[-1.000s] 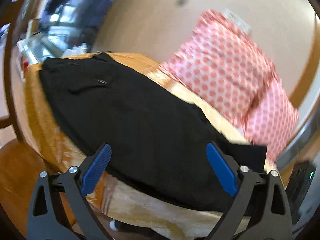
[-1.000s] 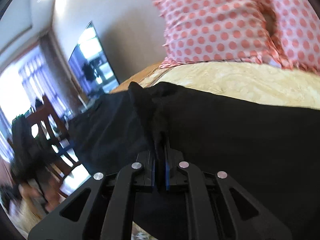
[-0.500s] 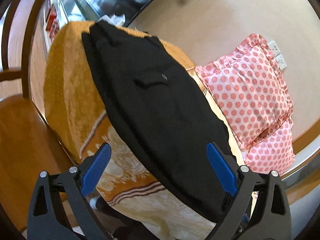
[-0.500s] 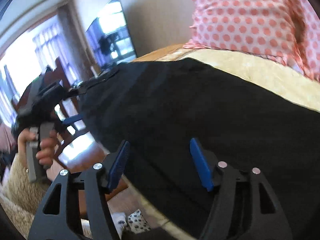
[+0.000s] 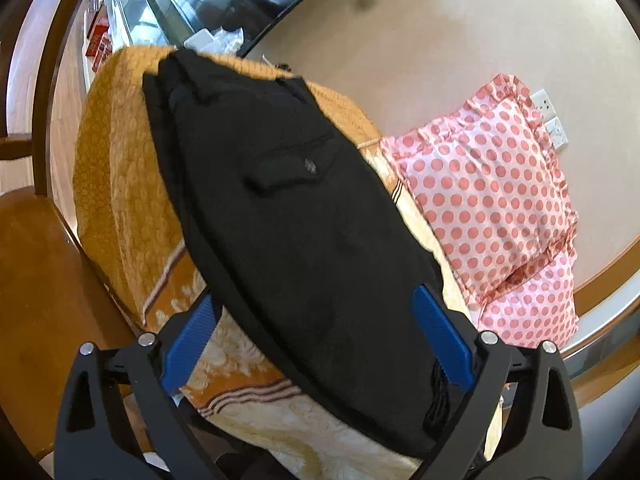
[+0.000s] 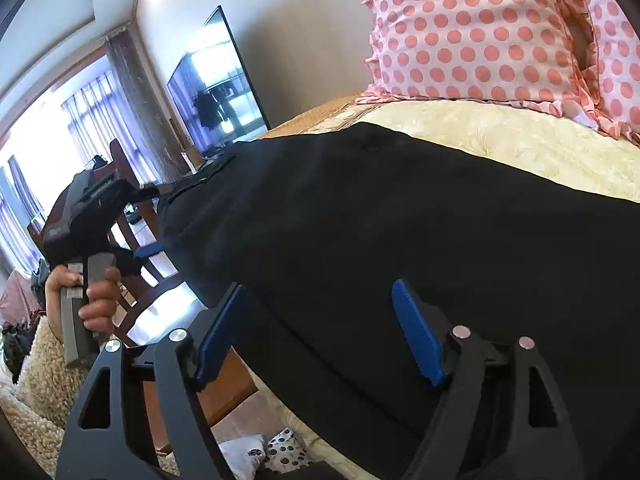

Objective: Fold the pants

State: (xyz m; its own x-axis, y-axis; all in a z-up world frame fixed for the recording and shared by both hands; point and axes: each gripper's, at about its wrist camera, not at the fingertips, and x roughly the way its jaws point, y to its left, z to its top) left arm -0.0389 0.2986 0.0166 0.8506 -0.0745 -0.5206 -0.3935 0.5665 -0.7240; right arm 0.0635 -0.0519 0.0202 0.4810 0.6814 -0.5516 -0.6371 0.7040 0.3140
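Black pants (image 5: 288,216) lie flat along the near edge of a bed with a gold patterned cover (image 5: 116,184), a flapped back pocket facing up. My left gripper (image 5: 316,336) is open and empty, hovering above the pants near their lower end. The pants (image 6: 400,232) fill the right wrist view. My right gripper (image 6: 320,332) is open and empty just above the cloth at the bed's edge. The left gripper (image 6: 148,250) shows at the left of the right wrist view, held in a hand beside the pants' far end.
Two pink polka-dot pillows (image 5: 492,184) lean against the wall at the head of the bed; they also show in the right wrist view (image 6: 472,28). A TV (image 6: 216,84) hangs on the wall. A wooden chair (image 6: 132,220) stands beside the bed.
My right gripper let go of a pinched fold of the pants and opened; the cloth now lies flat. My left gripper swung round and drew back, staying open.
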